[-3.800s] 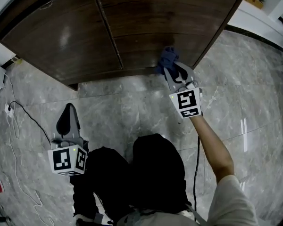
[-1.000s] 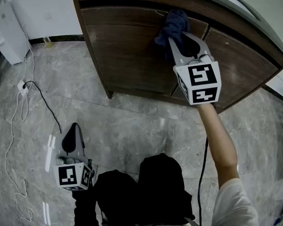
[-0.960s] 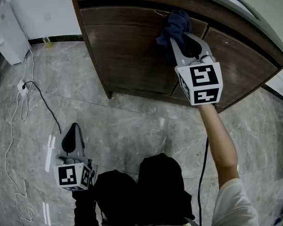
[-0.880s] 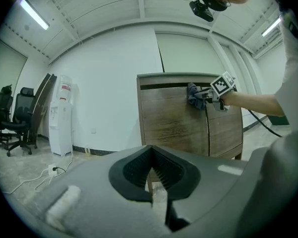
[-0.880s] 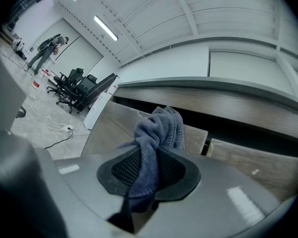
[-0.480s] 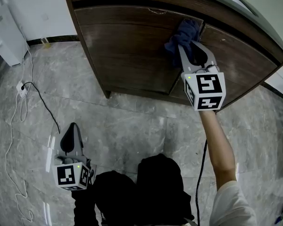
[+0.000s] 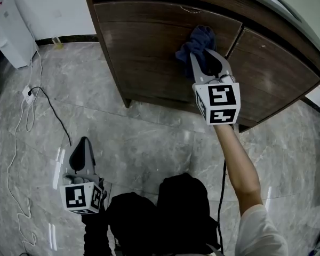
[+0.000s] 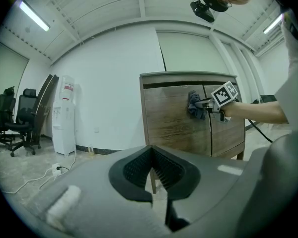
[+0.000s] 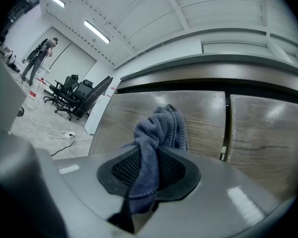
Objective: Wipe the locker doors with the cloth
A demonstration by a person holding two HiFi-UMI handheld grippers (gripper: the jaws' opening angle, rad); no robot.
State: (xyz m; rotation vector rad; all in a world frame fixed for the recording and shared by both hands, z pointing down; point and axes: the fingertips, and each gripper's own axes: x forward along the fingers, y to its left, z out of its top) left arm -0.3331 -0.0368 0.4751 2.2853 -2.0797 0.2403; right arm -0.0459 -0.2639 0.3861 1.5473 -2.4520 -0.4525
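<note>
A blue cloth (image 7: 197, 39) is clamped between the jaws of the right gripper (image 7: 207, 57) and is held against the upper right part of the left locker door (image 7: 144, 52), just beside the seam to the right door (image 7: 277, 79). The left gripper (image 7: 81, 152) is held low over the grey marble floor (image 7: 149, 137), well apart from the locker, with its jaws closed together and nothing between them.

1. Our right arm (image 7: 237, 164) stretches out toward 12 o'clock, with the right gripper (image 7: 205, 57) level and its jaws clamped on the cloth (image 7: 198, 39).
2. Our left gripper (image 7: 81, 148) hangs low at 8 o'clock, jaws together, empty.
</note>
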